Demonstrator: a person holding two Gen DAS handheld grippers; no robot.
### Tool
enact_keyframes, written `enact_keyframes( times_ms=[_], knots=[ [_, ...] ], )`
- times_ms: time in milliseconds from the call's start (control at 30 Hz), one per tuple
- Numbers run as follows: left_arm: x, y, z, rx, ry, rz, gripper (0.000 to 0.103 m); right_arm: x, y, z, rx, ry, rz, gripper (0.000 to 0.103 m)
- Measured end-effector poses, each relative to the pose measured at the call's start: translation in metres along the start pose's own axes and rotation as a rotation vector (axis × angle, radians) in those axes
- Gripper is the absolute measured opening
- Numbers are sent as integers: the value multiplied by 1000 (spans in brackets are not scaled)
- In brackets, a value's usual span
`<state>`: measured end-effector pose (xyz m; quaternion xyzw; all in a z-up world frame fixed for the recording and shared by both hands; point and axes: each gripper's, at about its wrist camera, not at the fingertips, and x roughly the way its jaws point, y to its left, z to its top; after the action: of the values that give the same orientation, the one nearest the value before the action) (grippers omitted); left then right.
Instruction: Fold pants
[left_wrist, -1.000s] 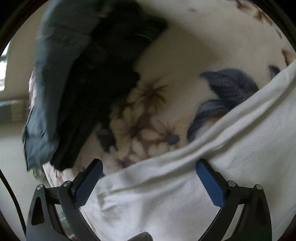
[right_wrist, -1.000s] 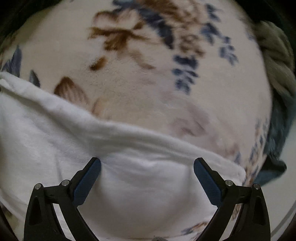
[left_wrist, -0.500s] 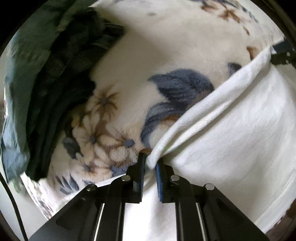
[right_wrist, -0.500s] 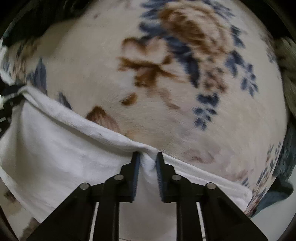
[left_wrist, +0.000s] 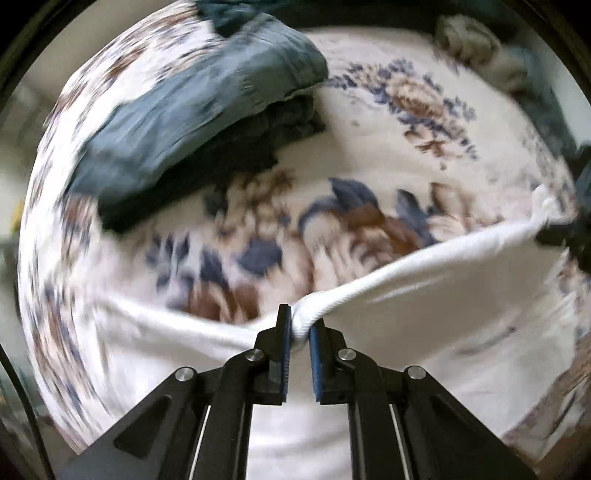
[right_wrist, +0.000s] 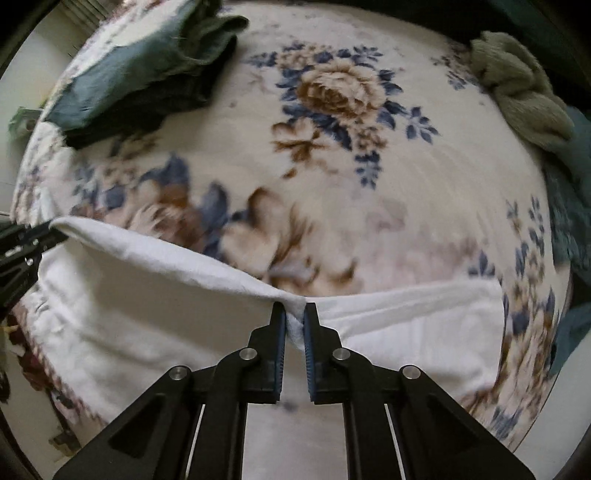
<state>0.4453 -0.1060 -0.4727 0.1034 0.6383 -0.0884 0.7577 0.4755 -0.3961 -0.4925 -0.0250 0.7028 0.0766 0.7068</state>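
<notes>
White pants (left_wrist: 424, 314) (right_wrist: 147, 295) lie on a floral blanket (left_wrist: 369, 155) (right_wrist: 369, 184). My left gripper (left_wrist: 300, 325) is shut on the pants' upper edge and holds it raised above the blanket. My right gripper (right_wrist: 294, 321) is shut on the same edge further right. The edge stretches taut between them. The right gripper shows at the right rim of the left wrist view (left_wrist: 569, 236), and the left gripper at the left rim of the right wrist view (right_wrist: 22, 251).
A stack of folded dark blue and black clothes (left_wrist: 192, 122) (right_wrist: 140, 81) lies at the blanket's far left. A grey-green knitted garment (right_wrist: 517, 96) and teal cloth (right_wrist: 569, 206) lie at the far right.
Both grippers closed on the pants' edge a second ago and have since lifted it and pulled back, so more of the blanket shows.
</notes>
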Motion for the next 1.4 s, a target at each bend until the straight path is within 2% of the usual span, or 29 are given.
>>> enact_keyframes(
  times_ms=[33,100,200,267,433,500,567,633,667,700,733,767,800,833,867,1000,1067,1233,1400],
  knots=[
    [-11,2,-23,-49,-3,-23,7,-4,9,-12,8,-4,7,10],
    [-16,-6,-47,-128,10,-57,7,-7,31,-44,21,-2,18,10],
    [-6,-19,-101,-225,96,-90,6,1,51,-100,48,56,26,10],
    [17,-29,-141,-267,176,-101,6,18,61,-145,62,126,27,10],
    [94,-34,-211,-356,336,-143,7,79,77,-213,52,242,-17,10],
    [107,-36,-217,-346,330,-150,7,103,85,-231,21,275,-60,12],
    [109,-38,-216,-317,304,-150,9,110,86,-237,52,264,-82,12],
    [107,-39,-216,-310,300,-157,11,111,88,-239,67,269,-103,16],
    [105,-38,-216,-317,303,-169,13,109,88,-239,93,273,-102,23],
    [102,-37,-216,-325,303,-173,18,106,88,-239,108,273,-101,37],
    [98,-36,-217,-323,303,-164,24,102,90,-240,125,268,-98,47],
    [95,-36,-216,-321,303,-156,38,94,92,-241,142,257,-90,70],
    [90,-37,-215,-313,300,-144,55,87,95,-242,154,245,-90,88],
    [85,-39,-215,-297,295,-109,65,79,97,-243,166,231,-86,89],
    [80,-40,-214,-286,288,-84,80,69,100,-246,183,210,-68,89],
    [50,-46,-213,-241,229,-14,90,44,103,-254,240,175,-61,90],
    [31,-49,-211,-224,178,36,91,29,104,-255,265,153,-65,90],
    [-6,-60,-195,-228,106,32,91,5,88,-242,337,95,-90,90],
    [-25,-77,-182,-228,41,47,91,5,38,-209,429,65,-128,90]
  ],
)
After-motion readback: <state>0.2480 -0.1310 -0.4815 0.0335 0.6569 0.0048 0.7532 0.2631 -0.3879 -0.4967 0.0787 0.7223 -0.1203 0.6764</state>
